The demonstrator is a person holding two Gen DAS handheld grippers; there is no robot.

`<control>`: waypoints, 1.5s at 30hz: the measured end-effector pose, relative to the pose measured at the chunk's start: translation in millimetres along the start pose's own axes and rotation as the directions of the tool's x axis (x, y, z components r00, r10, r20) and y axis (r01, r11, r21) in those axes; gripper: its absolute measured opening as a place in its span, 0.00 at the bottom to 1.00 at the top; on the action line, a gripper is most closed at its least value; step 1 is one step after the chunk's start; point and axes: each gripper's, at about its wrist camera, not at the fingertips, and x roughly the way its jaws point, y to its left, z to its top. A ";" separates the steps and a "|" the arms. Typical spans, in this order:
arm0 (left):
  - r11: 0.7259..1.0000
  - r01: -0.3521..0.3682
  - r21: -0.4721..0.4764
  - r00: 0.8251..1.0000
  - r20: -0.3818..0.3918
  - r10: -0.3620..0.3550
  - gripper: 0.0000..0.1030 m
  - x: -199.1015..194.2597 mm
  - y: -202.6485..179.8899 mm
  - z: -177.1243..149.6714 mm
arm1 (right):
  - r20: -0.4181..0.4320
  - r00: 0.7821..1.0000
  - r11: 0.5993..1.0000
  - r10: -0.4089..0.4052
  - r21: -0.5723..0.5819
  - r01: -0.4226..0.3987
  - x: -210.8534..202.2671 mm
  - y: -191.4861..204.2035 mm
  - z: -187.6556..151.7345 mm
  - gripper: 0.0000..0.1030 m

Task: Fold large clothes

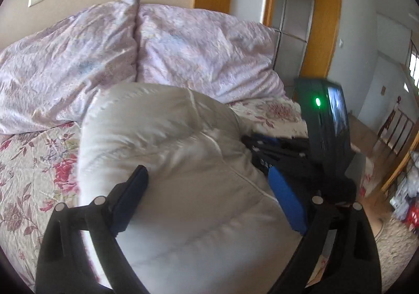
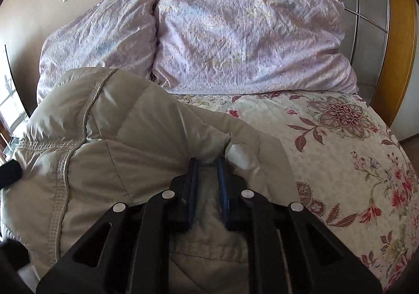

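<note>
Two grippers work a pale puffy jacket on a flowered bed.

The jacket lies bunched on the bedspread toward the near left part of the bed, its quilted bulk rising just in front of two lilac pillows that lean along the far edge by the wall. The right gripper points forward and downward over the jacket's near edge, its jaws drawn almost together and pinching a fold of the grey fabric between the pads. In the left wrist view the left gripper tilts downward over the jacket with its jaws spread wide, the puffy cloth swelling up between the two fingers; I cannot tell whether the pads press on it. The right gripper's dark body shows beyond the jacket, near the bed's right edge.
</note>
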 end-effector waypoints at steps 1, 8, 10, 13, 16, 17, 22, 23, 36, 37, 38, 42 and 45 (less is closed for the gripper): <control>1.000 -0.015 -0.012 1.000 0.012 0.015 0.91 -3.7 5.6 4.2 | -0.002 1.000 1.000 0.002 0.003 -0.002 0.9 -1.0 -0.9 0.14; 0.989 -0.144 -0.037 0.989 0.020 0.144 0.94 2.2 31.0 26.2 | 0.008 1.000 1.000 0.004 0.007 -0.005 4.1 -2.1 -4.7 0.15; 0.985 -0.173 -0.012 0.985 -0.015 0.173 0.94 14.8 31.0 25.5 | 0.007 1.000 1.000 0.007 0.007 -0.007 4.6 -2.5 -5.5 0.15; 0.974 -0.223 0.030 0.971 -0.086 0.225 0.96 34.9 27.7 15.0 | 0.013 1.000 1.000 0.013 0.003 -0.013 5.5 -1.8 -7.0 0.15; 0.957 -0.279 0.086 0.956 -0.073 0.285 0.98 43.1 20.7 6.4 | 0.016 1.000 1.000 0.014 -0.002 -0.014 7.2 -0.5 -7.7 0.15; 0.953 -0.288 0.092 0.953 -0.069 0.295 0.98 45.0 19.9 4.0 | 0.016 1.000 1.000 0.016 0.001 -0.016 8.4 -1.1 -8.0 0.15; 0.949 -0.302 0.093 0.949 -0.062 0.308 0.98 55.4 23.2 -2.0 | 0.012 1.000 1.000 0.027 0.015 -0.027 13.4 -3.6 -9.0 0.15; 0.948 -0.304 0.092 0.949 -0.059 0.310 0.98 56.6 23.2 -3.1 | 0.011 0.999 0.999 0.031 0.019 -0.031 14.2 -4.3 -9.1 0.15; 0.926 -0.357 0.120 0.931 -0.034 0.363 0.98 68.3 16.8 -13.0 | -0.034 0.997 0.996 0.075 0.049 -0.073 25.7 -10.6 -10.9 0.15; 0.924 -0.360 0.125 0.929 -0.035 0.367 0.98 68.8 15.9 -12.8 | -0.039 0.997 0.997 0.070 0.047 -0.068 26.1 -10.1 -10.7 0.15; 0.924 -0.360 0.129 0.929 -0.039 0.368 0.98 68.6 15.8 -11.6 | -0.048 0.997 0.997 0.061 0.039 -0.059 26.3 -8.6 -9.9 0.15; 0.943 -0.308 0.127 0.945 -0.068 0.319 0.98 51.8 21.6 -1.9 | -0.120 0.993 1.000 -0.012 -0.019 0.010 19.1 2.2 5.9 0.15; 0.944 -0.318 0.084 0.947 -0.003 0.320 0.98 27.3 35.9 13.1 | -0.087 0.996 0.998 0.035 0.051 -0.031 -3.2 -1.1 23.1 0.16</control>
